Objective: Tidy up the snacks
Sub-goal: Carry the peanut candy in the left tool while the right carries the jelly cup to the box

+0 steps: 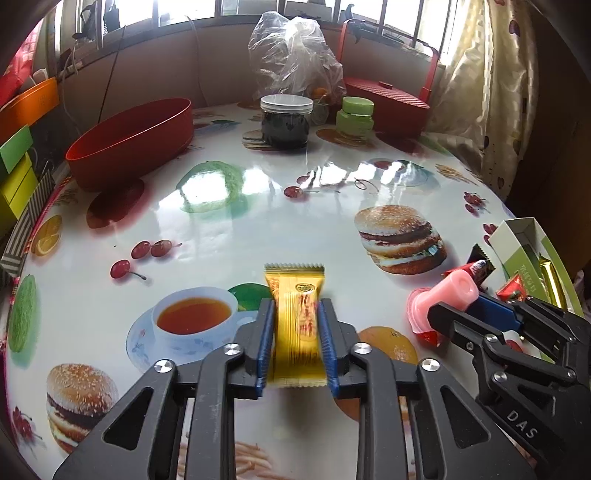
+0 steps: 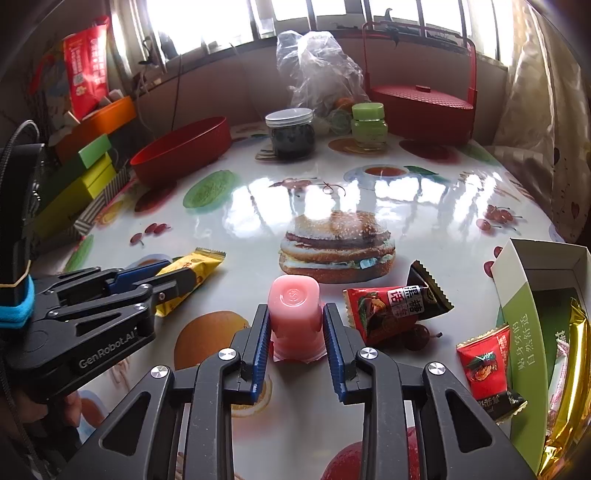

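Left wrist view shows the left gripper (image 1: 297, 332) squeezing a gold snack bar (image 1: 295, 314) low in the middle; it looks light and crinkly, best held mid-pack. Lower right, the right gripper (image 2: 297, 332) pinches a squishy, slippery-looking pink jelly cup (image 2: 294, 314).

Bright window (image 2: 221, 22) backlight glares off the tablecloth (image 1: 280, 221) (fisheye-bent edges)
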